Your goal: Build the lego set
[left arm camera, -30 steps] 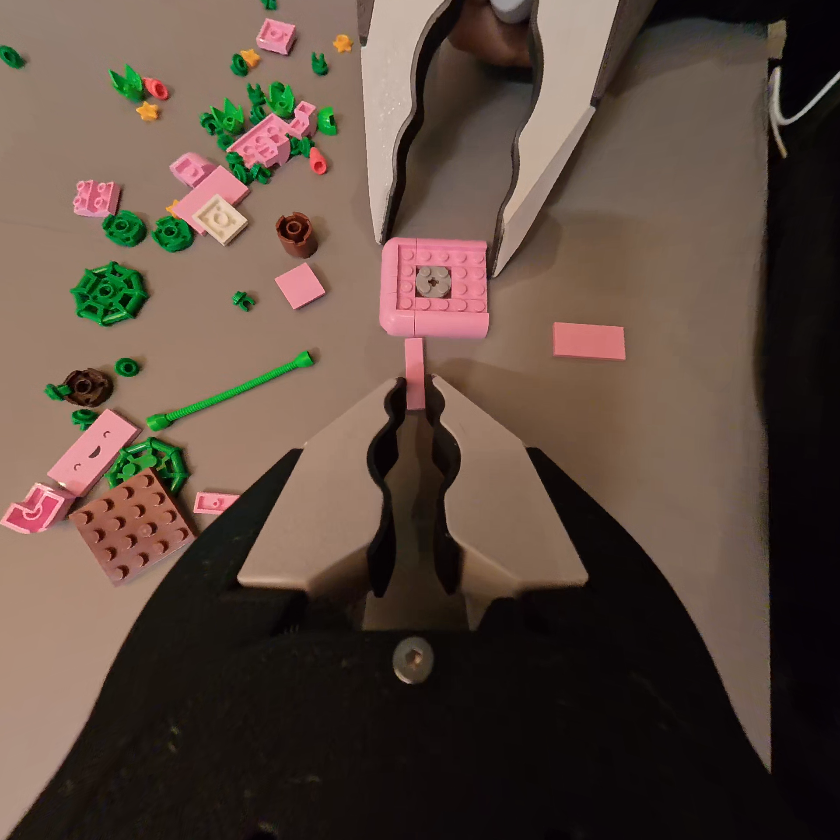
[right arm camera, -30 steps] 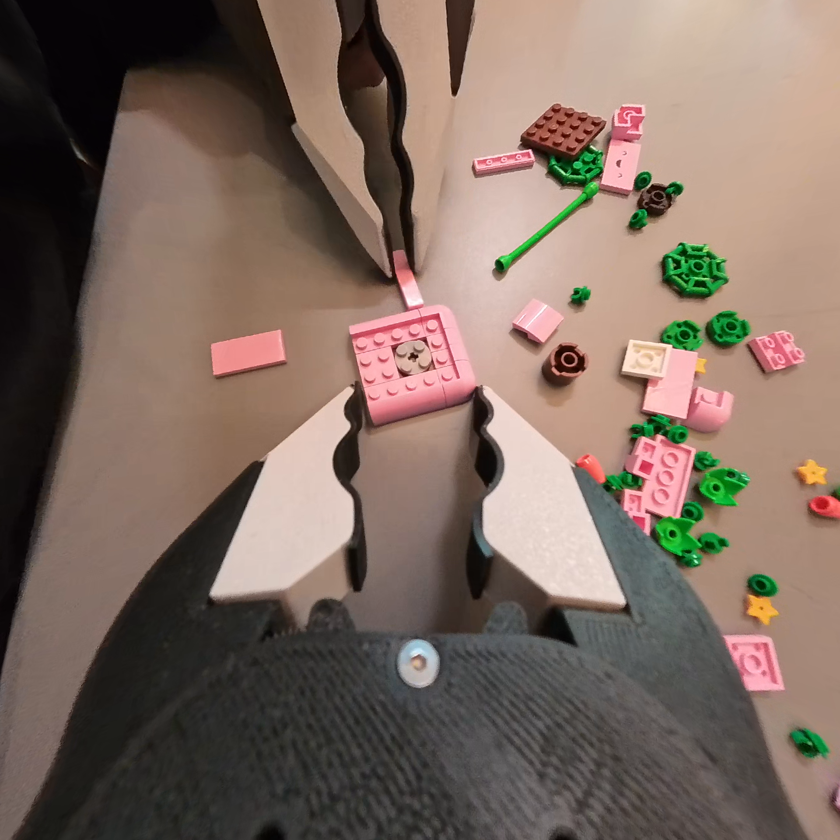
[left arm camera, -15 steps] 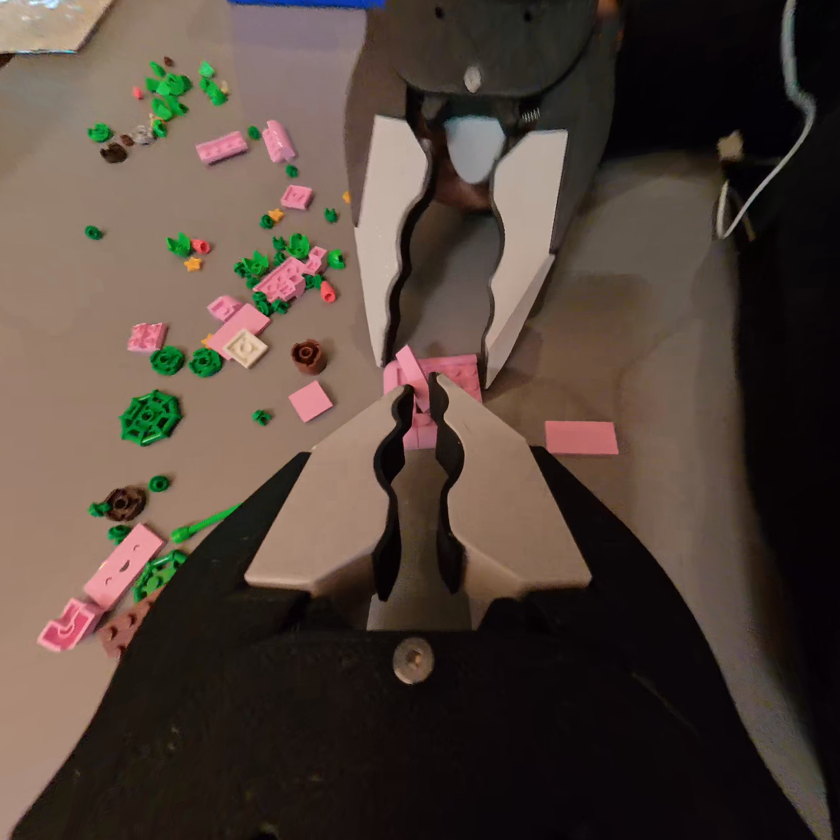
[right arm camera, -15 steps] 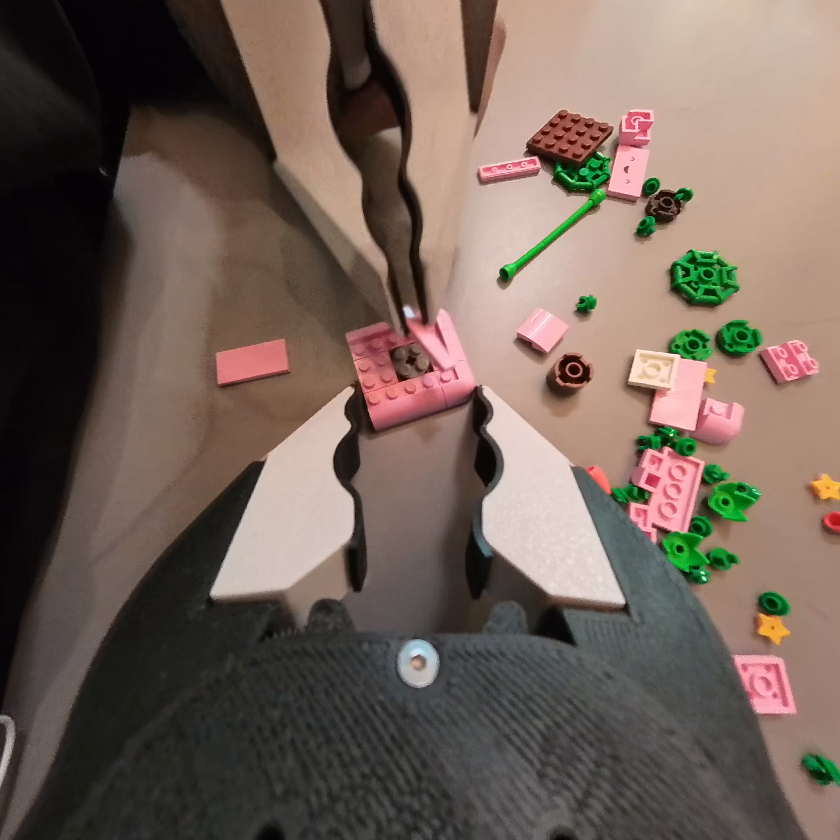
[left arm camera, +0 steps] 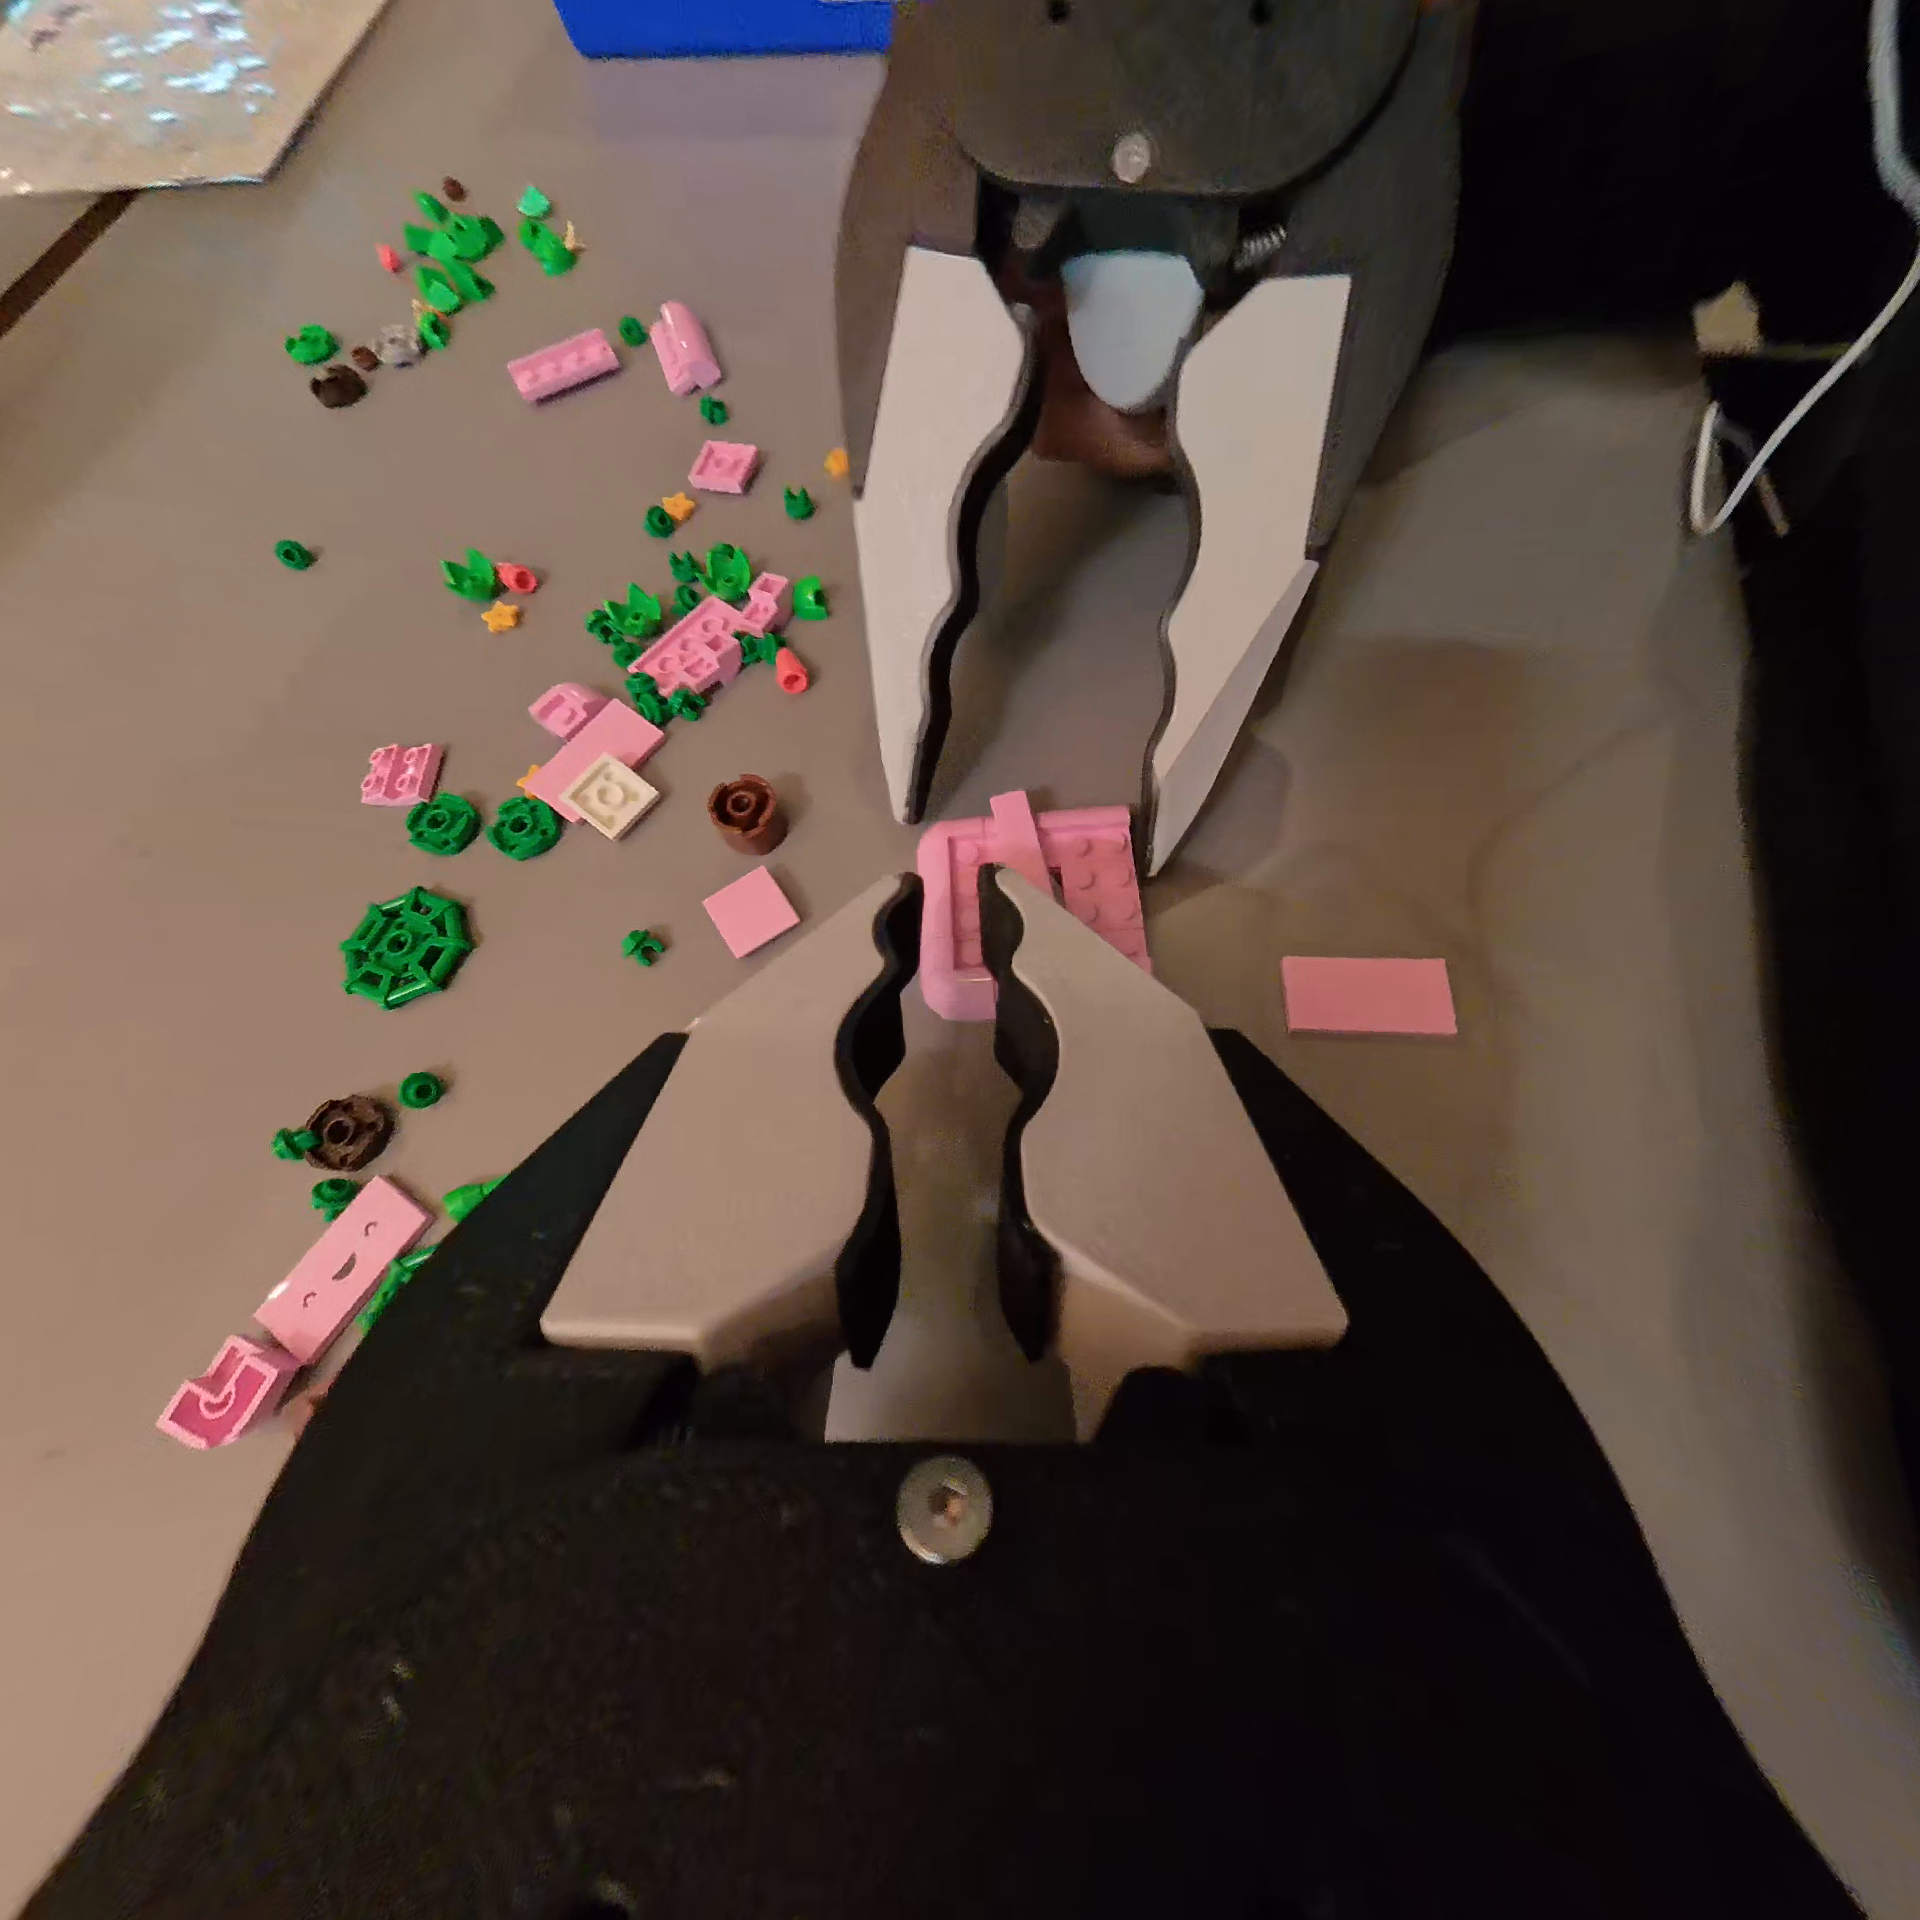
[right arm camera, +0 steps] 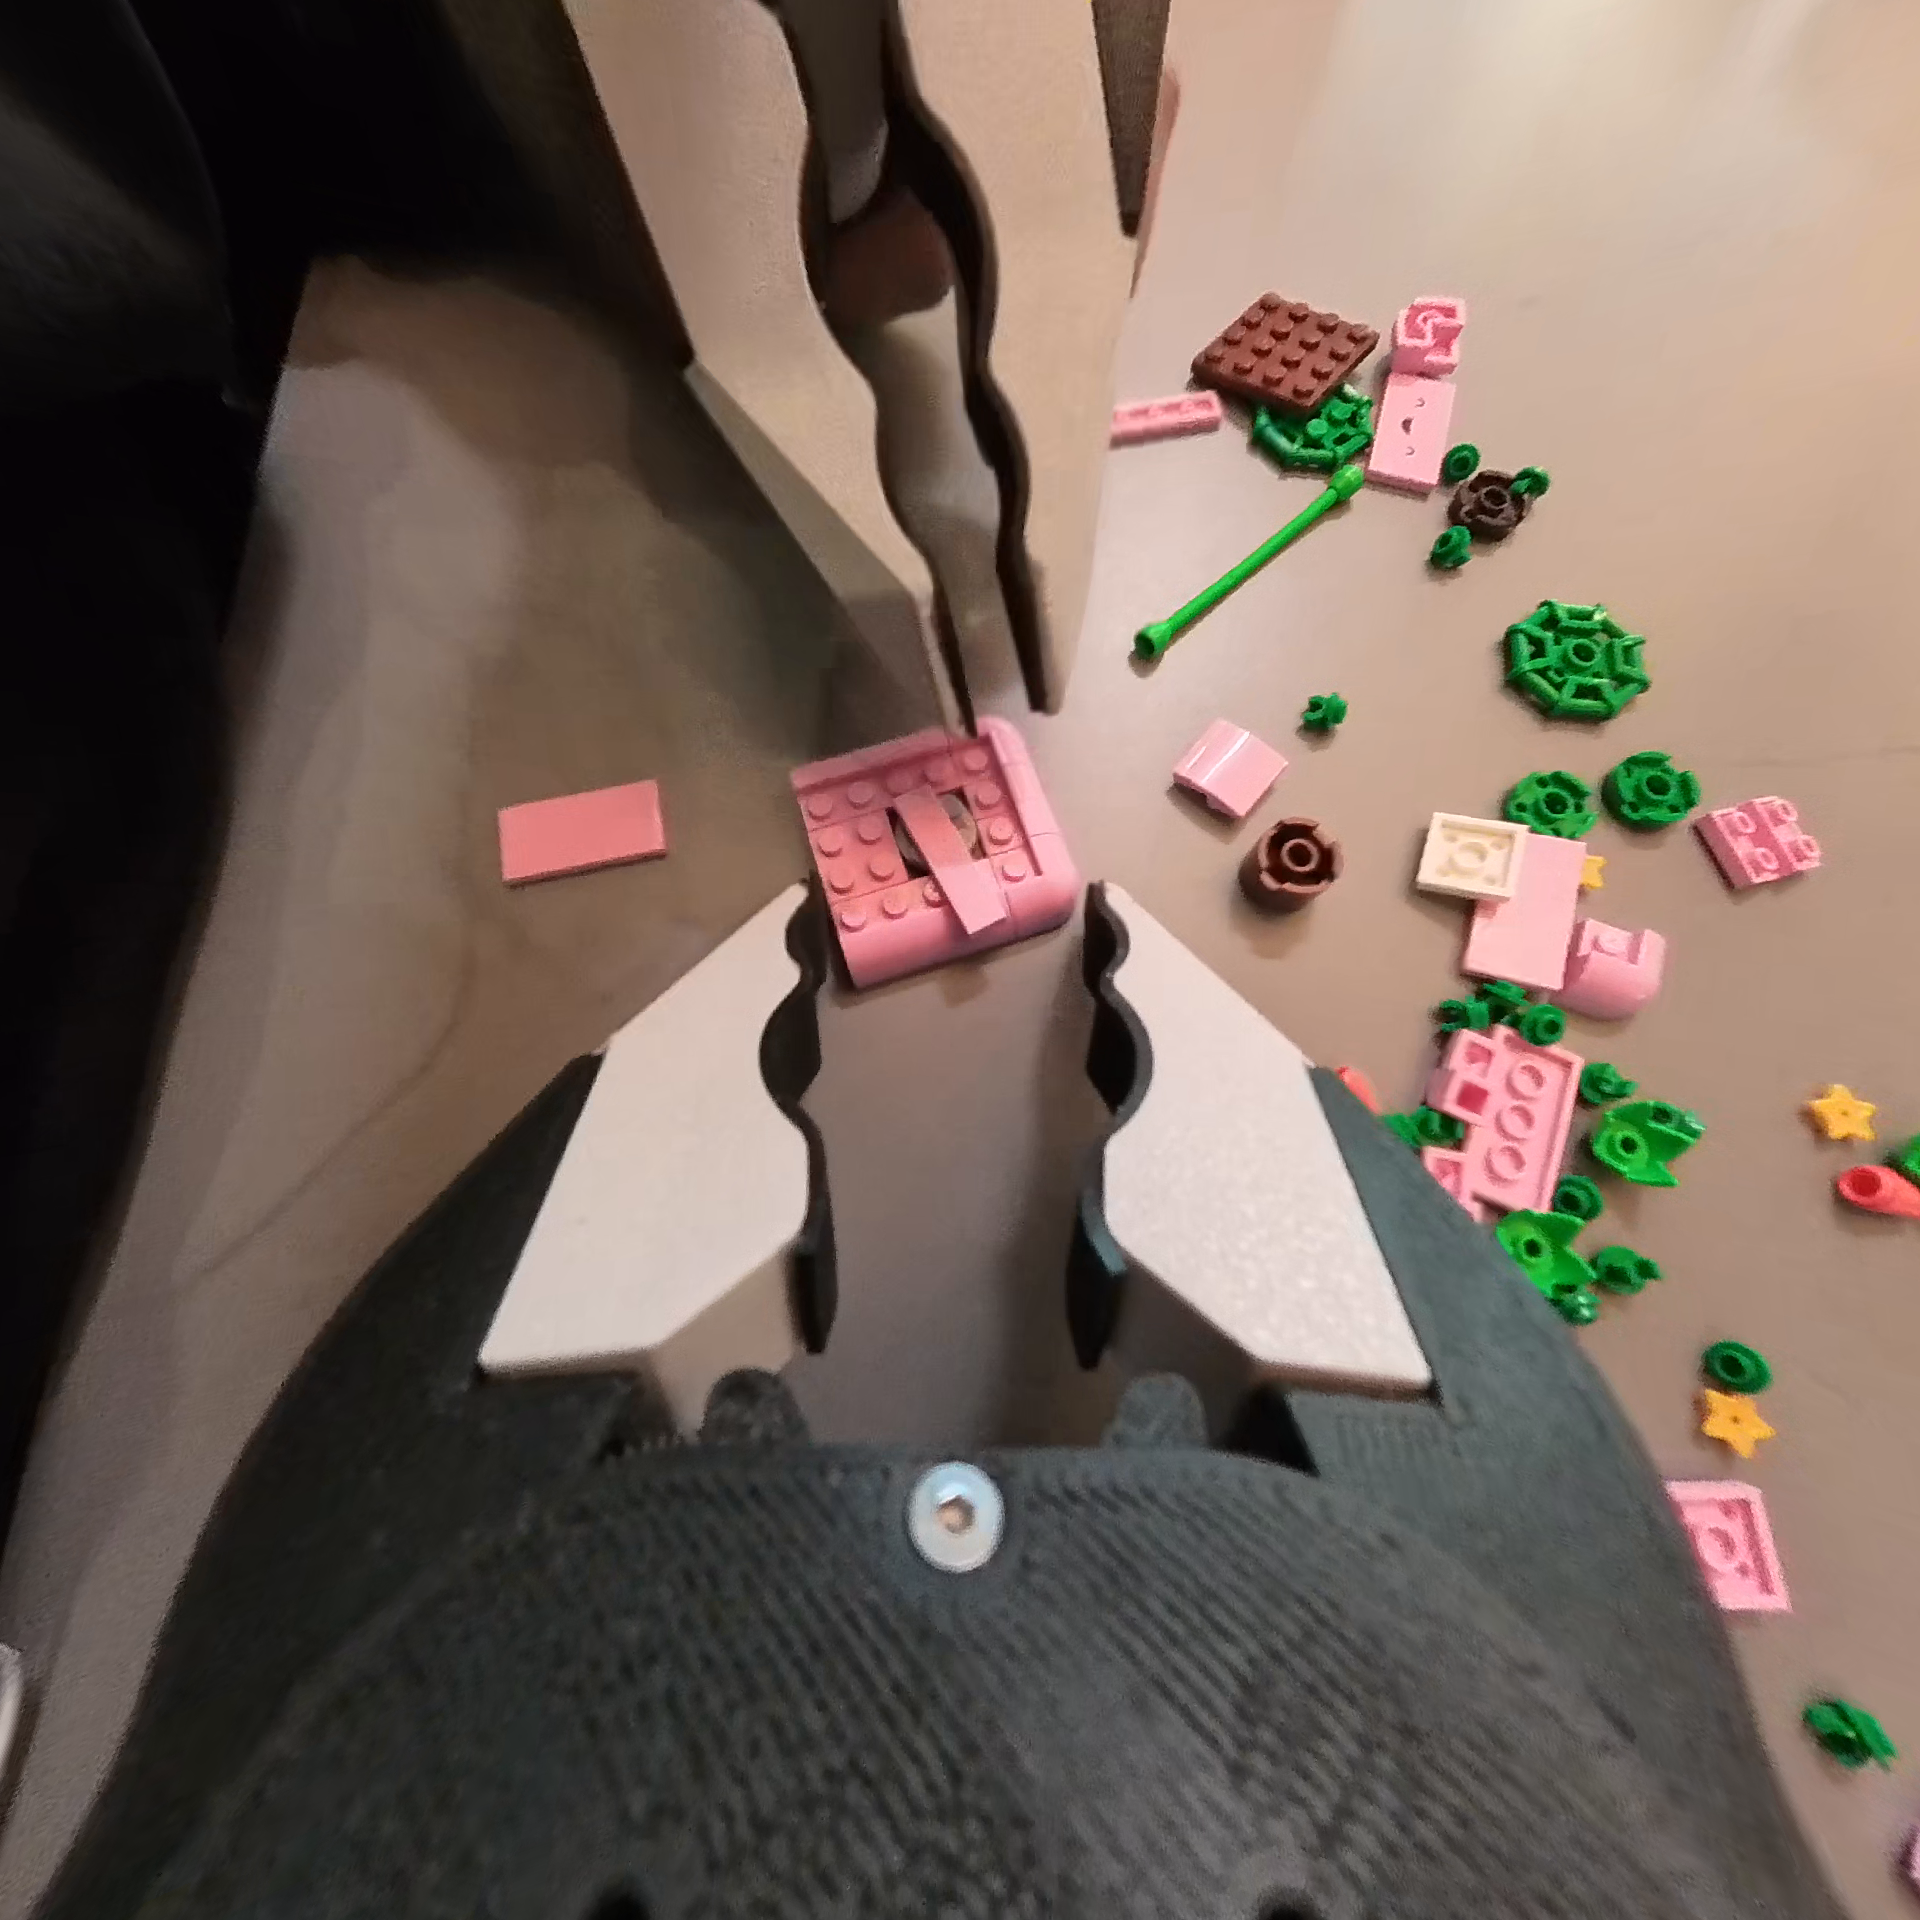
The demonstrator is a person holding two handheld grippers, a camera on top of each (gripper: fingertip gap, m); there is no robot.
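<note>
A square pink Lego assembly (left arm camera: 1091, 883) with a grey round piece in its middle lies on the grey table; it also shows in the right wrist view (right arm camera: 883, 842). A narrow pink tile (right arm camera: 948, 864) lies slantwise across its top, loose, and shows in the left wrist view (left arm camera: 1013, 823). My left gripper (left arm camera: 951, 881) is slightly open and empty, its tips over the assembly's near edge; it shows from the far side (right arm camera: 997, 707). My right gripper (right arm camera: 948, 899) is open, its fingertips on either side of the assembly's other edge (left arm camera: 1034, 831).
A flat pink tile (left arm camera: 1366, 995) lies beside the assembly. A brown round piece (left arm camera: 746, 814), a small pink square tile (left arm camera: 750, 911) and several green and pink loose parts lie to the left. A brown plate (right arm camera: 1285, 348) and a green stem (right arm camera: 1247, 566) lie farther off. Only a small space, under 4 cm, lies between the two pairs of fingers.
My left gripper carried the narrow pink tile over the assembly and let it go; the tile now lies slantwise on top. The left fingers have opened a little. The right gripper stayed open.
</note>
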